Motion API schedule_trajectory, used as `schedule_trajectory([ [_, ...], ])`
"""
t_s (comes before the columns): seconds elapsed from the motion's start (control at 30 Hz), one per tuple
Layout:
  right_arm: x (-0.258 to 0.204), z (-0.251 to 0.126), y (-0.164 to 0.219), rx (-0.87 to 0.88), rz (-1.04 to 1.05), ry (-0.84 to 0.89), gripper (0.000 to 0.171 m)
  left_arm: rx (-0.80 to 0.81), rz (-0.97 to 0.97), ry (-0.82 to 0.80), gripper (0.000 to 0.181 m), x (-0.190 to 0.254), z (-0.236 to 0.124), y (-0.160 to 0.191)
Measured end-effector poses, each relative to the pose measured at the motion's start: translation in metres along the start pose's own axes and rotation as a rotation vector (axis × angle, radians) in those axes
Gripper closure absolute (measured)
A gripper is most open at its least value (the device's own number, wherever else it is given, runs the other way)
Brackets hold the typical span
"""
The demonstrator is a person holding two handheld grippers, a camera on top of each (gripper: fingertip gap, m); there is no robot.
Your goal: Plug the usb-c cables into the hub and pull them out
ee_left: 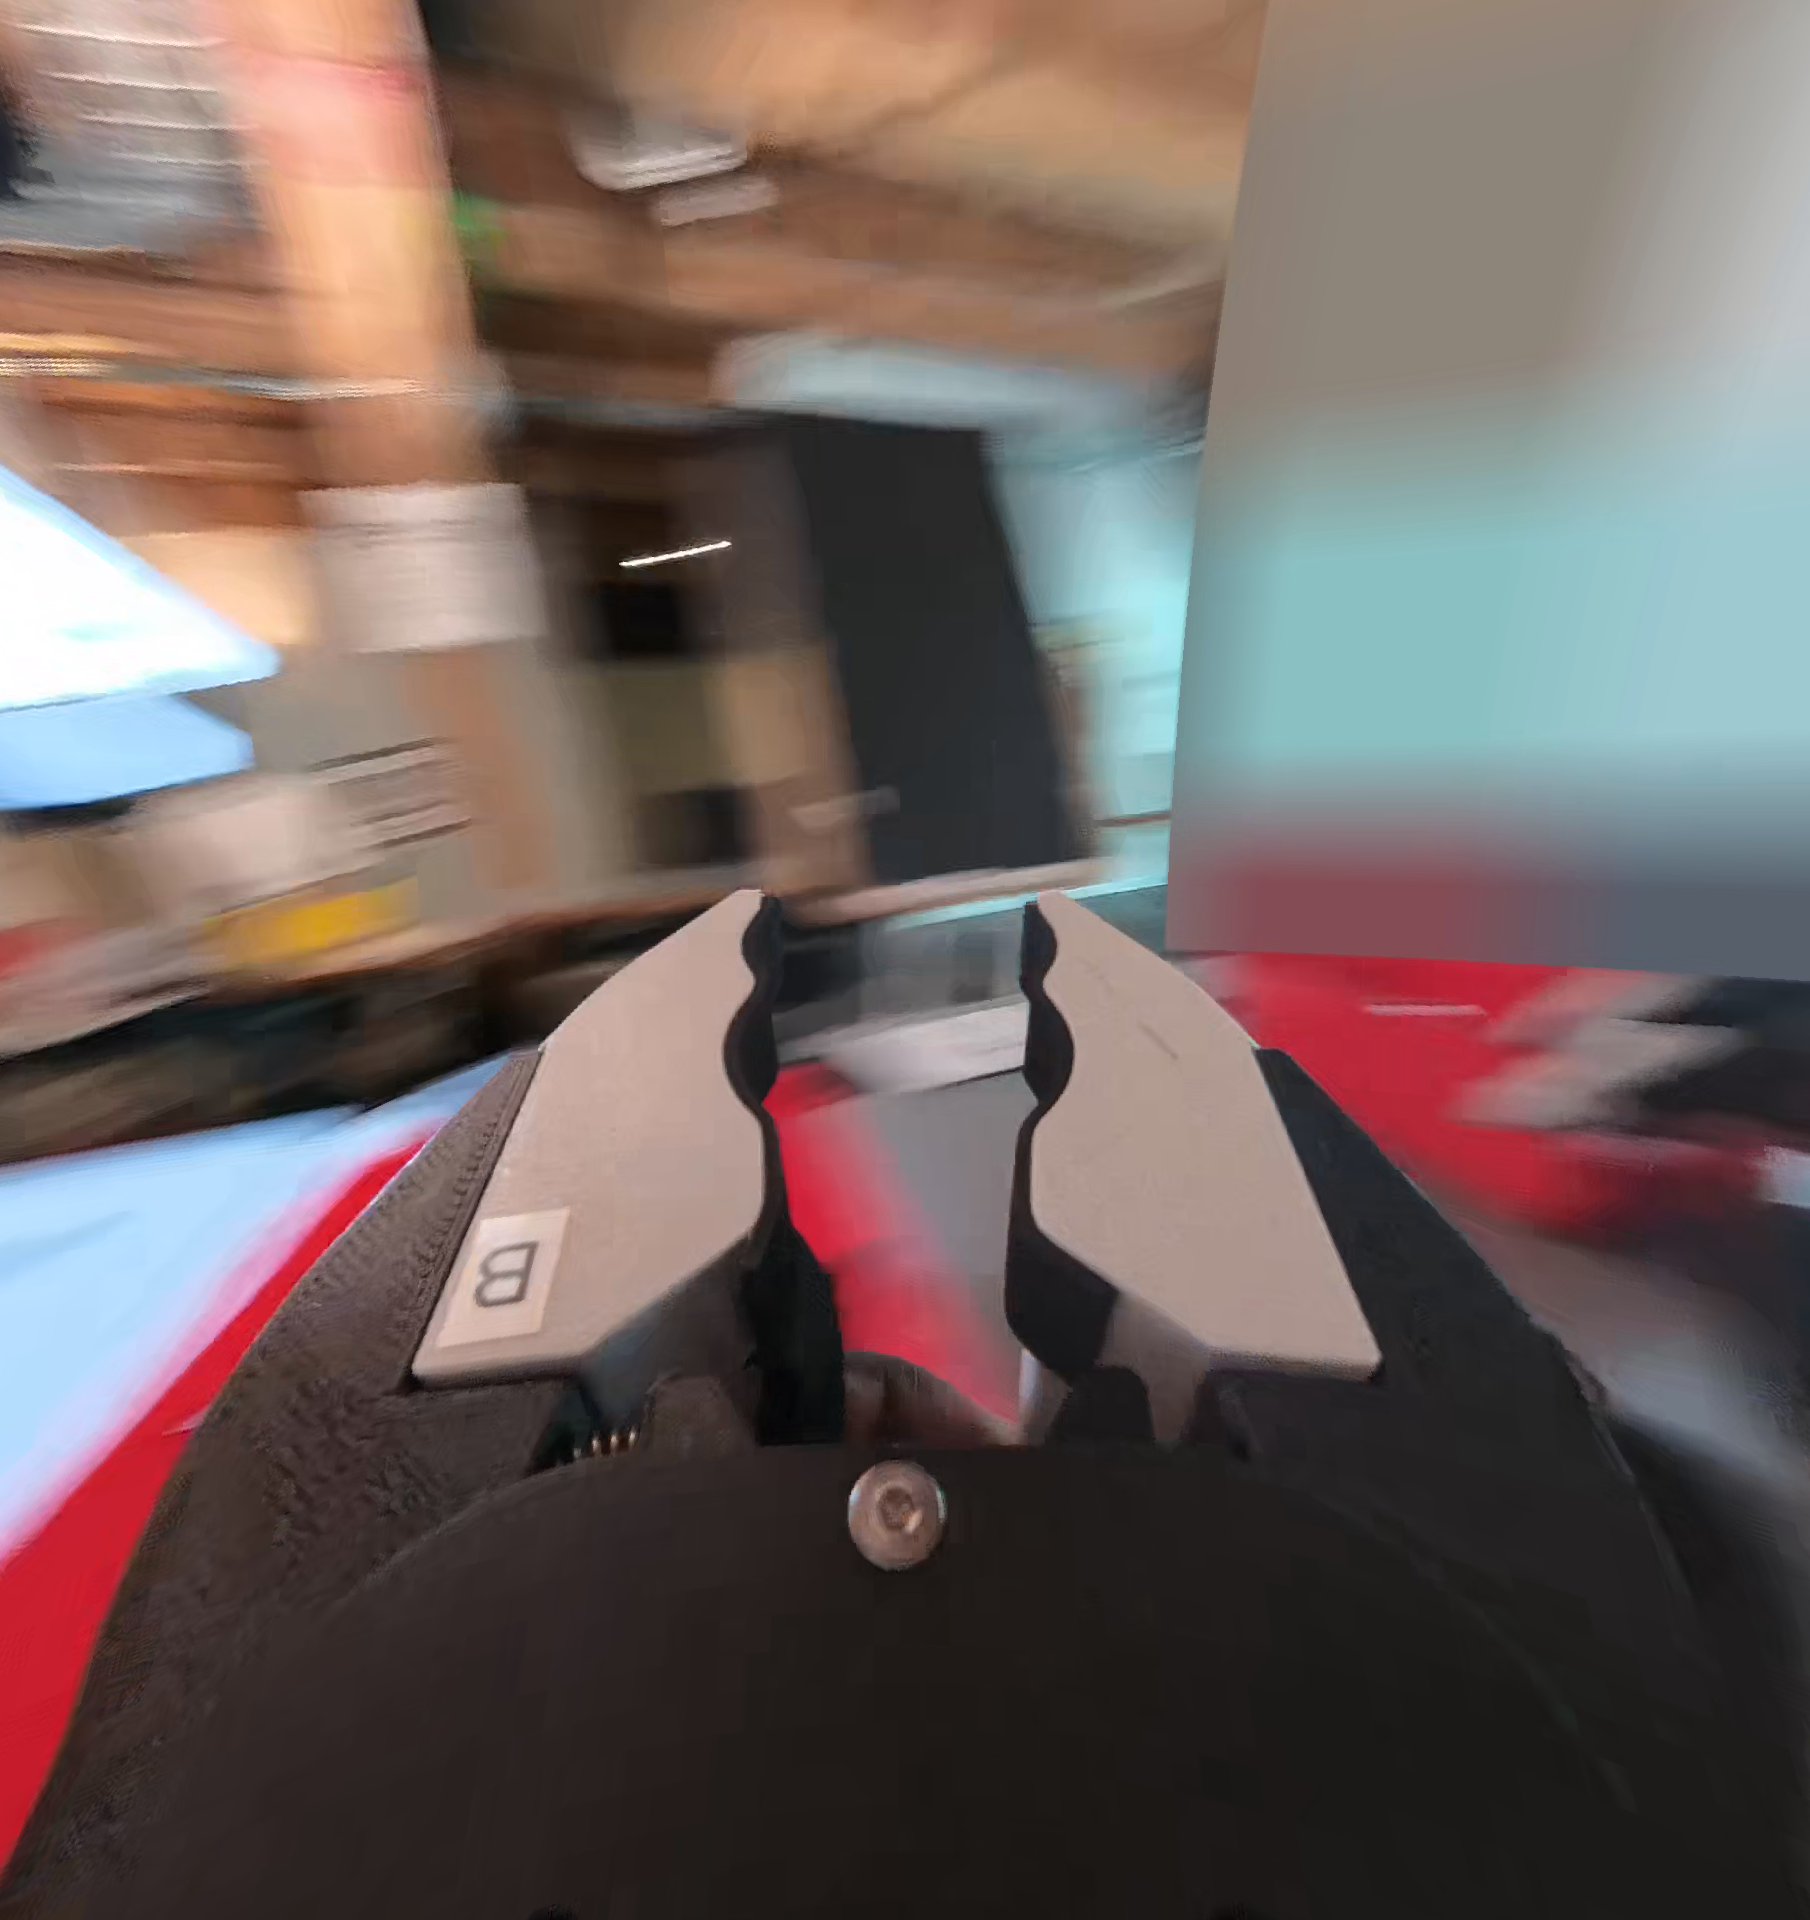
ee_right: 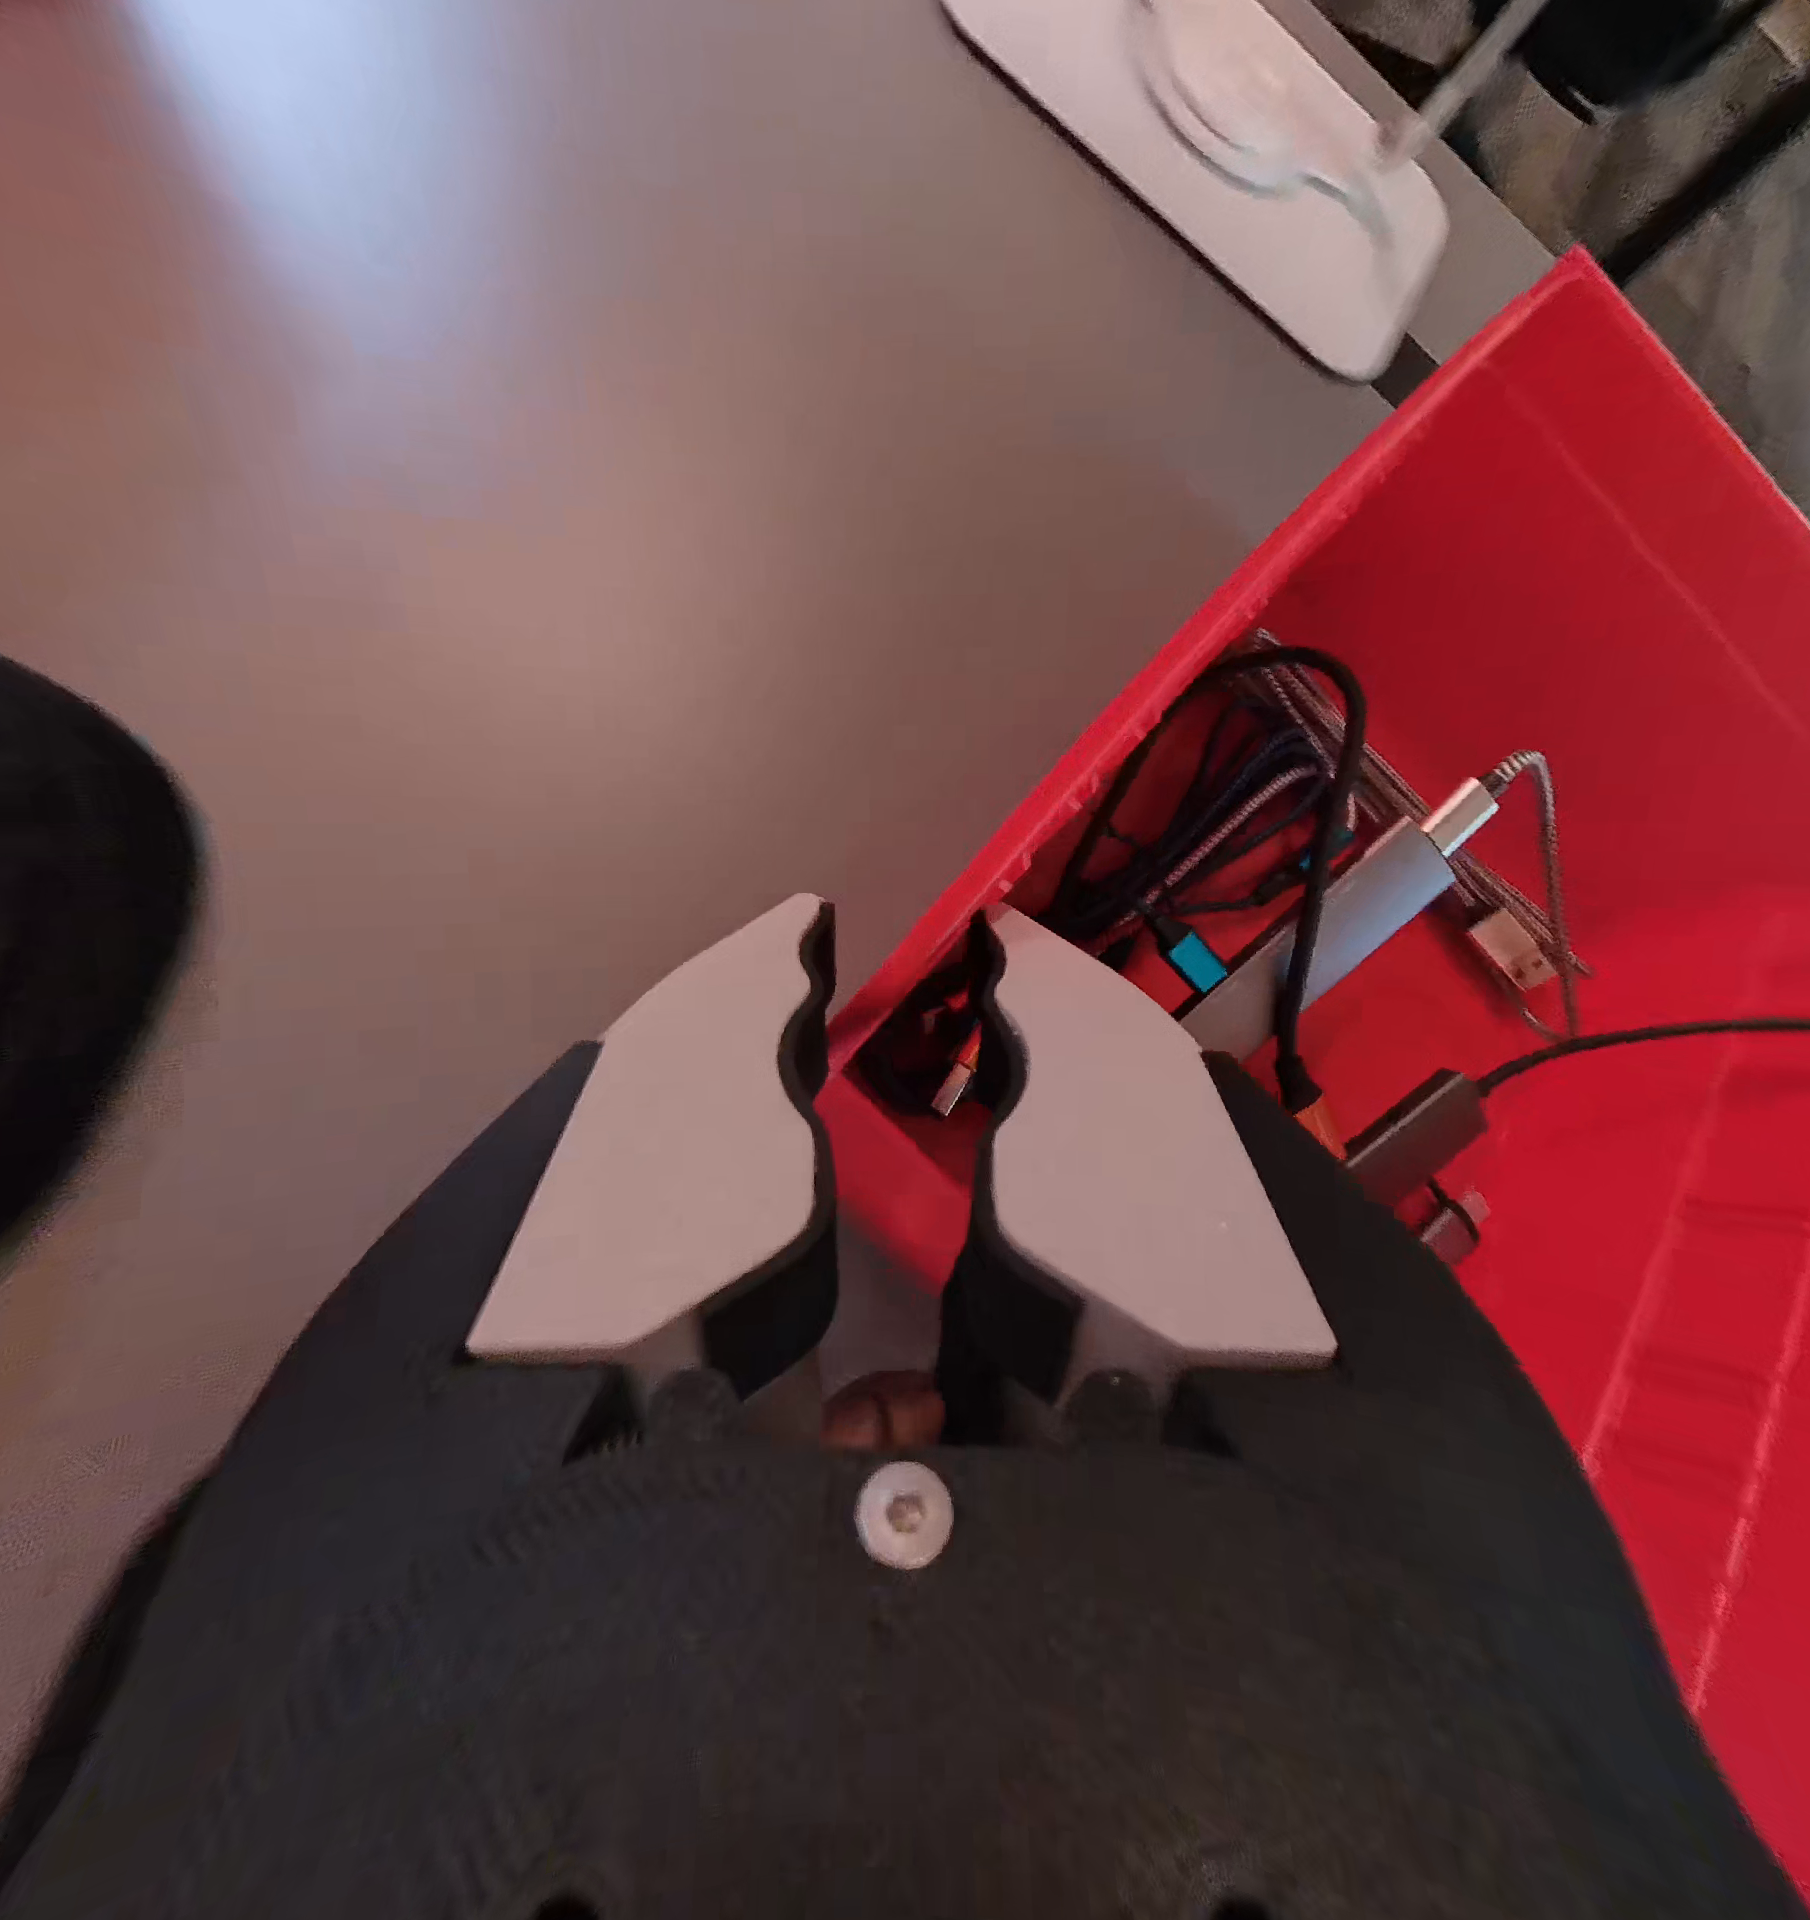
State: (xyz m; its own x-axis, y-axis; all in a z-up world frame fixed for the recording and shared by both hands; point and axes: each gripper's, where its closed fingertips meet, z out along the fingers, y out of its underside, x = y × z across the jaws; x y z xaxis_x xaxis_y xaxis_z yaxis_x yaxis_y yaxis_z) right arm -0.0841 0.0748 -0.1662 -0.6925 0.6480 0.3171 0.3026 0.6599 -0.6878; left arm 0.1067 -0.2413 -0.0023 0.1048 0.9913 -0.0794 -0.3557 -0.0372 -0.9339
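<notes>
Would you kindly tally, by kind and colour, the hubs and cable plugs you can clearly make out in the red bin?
Silver hub: 1
Dark grey adapter: 1
Blue plug: 1
Silver plugs: 2
Orange plugs: 2
Total: 7; the cable tangle may hide more.

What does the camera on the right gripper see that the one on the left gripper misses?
Only the right wrist view shows the tangle of cables, the grey hub and a small dark adapter, all lying in the red bin beside a grey table. Only the left wrist view shows a blurred room with shelves. Both show an open, empty gripper, right and left, over something red.
</notes>
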Motion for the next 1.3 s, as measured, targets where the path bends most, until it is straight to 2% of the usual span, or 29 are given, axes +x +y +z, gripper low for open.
schedule_trajectory([
  [0.07, -0.029, 0.004, -0.018, 0.023, -0.031, -0.052, 0.146, -0.109, 0.087, -0.345, 0.131, -0.083, -0.036, 0.020],
  [0.13, -0.057, 0.006, -0.033, 0.042, -0.072, -0.105, 0.144, -0.221, 0.122, -0.544, 0.128, -0.140, -0.071, 0.047],
  [0.23, -0.095, 0.011, -0.054, 0.067, -0.139, -0.166, 0.141, -0.438, 0.031, -0.545, 0.122, -0.174, -0.085, 0.103],
  [0.3, -0.117, 0.014, -0.067, 0.075, -0.195, -0.192, 0.141, -0.542, 0.043, -0.528, 0.126, -0.180, -0.082, 0.128],
  [0.37, -0.136, 0.018, -0.080, 0.094, -0.229, -0.218, 0.140, -0.583, 0.103, -0.590, 0.157, -0.191, -0.082, 0.139],
  [0.5, -0.169, 0.027, -0.105, 0.171, -0.221, -0.287, 0.140, -0.548, 0.038, -0.624, 0.165, -0.186, -0.087, 0.136],
  [0.6, -0.190, 0.031, -0.120, 0.230, -0.208, -0.343, 0.140, -0.553, 0.134, -0.733, 0.166, -0.177, -0.100, 0.129],
  [0.7, -0.207, 0.033, -0.132, 0.284, -0.206, -0.403, 0.140, -0.598, 0.241, -0.764, 0.168, -0.162, -0.108, 0.124],
  [0.97, -0.230, 0.032, -0.148, 0.414, -0.143, -0.516, 0.140, -0.717, 0.232, -0.656, 0.174, -0.123, -0.132, 0.116],
  [1.03, -0.224, 0.011, -0.162, 0.552, -0.096, -0.476, 0.133, -0.763, 0.208, -0.615, 0.172, -0.115, -0.140, 0.114],
  [1.13, -0.227, -0.037, -0.182, 0.812, -0.013, -0.444, 0.121, -0.809, 0.147, -0.533, 0.164, -0.102, -0.148, 0.110],
  [1.17, -0.238, -0.048, -0.183, 0.856, -0.004, -0.466, 0.120, -0.784, 0.135, -0.538, 0.152, -0.102, -0.149, 0.106],
  [1.23, -0.264, -0.049, -0.179, 0.812, -0.038, -0.494, 0.118, -0.709, 0.116, -0.560, 0.136, -0.105, -0.146, 0.101],
  [1.3, -0.279, -0.022, -0.171, 0.662, -0.073, -0.454, 0.119, -0.714, 0.073, -0.559, 0.130, -0.108, -0.147, 0.113],
])
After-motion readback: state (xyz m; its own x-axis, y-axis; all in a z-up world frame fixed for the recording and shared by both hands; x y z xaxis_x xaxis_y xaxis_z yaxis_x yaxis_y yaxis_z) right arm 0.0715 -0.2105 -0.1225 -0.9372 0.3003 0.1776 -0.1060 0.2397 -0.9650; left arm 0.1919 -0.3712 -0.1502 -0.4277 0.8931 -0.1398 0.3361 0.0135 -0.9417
